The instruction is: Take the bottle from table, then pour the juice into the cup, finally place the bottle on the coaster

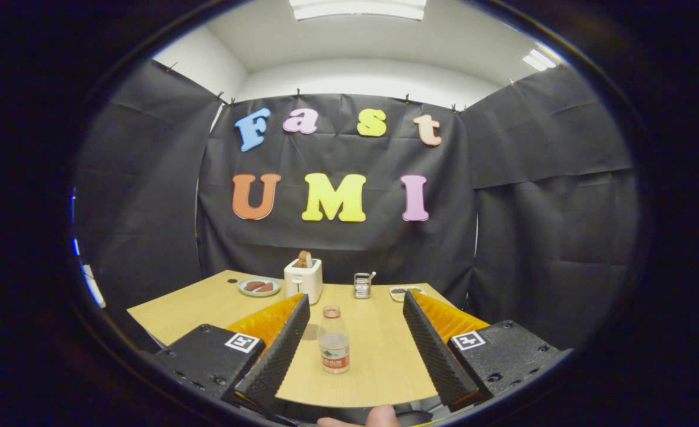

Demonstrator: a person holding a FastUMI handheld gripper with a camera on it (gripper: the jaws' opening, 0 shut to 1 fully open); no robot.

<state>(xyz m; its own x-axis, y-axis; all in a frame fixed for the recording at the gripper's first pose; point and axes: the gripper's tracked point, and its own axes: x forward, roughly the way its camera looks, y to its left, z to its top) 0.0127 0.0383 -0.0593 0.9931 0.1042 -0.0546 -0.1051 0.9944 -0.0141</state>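
A small clear plastic bottle (333, 341) with a red label and a pale cap stands upright on the wooden table (379, 356). It sits between my two fingers, closer to the left one and apart from both. My gripper (355, 298) is open wide, its black ribbed pads (278, 356) on either side of the bottle. A flat dark round patch (310, 332), possibly the coaster, peeks out beside the left finger just behind the bottle. Farther back, a small metallic cup (361, 285) holds a utensil.
At the back of the table stand a white toaster (303, 280) with a slice of bread in it, a plate of food (259, 287) to its left and a small dish (405, 291) at the back right. A person's fingertip (379, 418) shows below the fingers.
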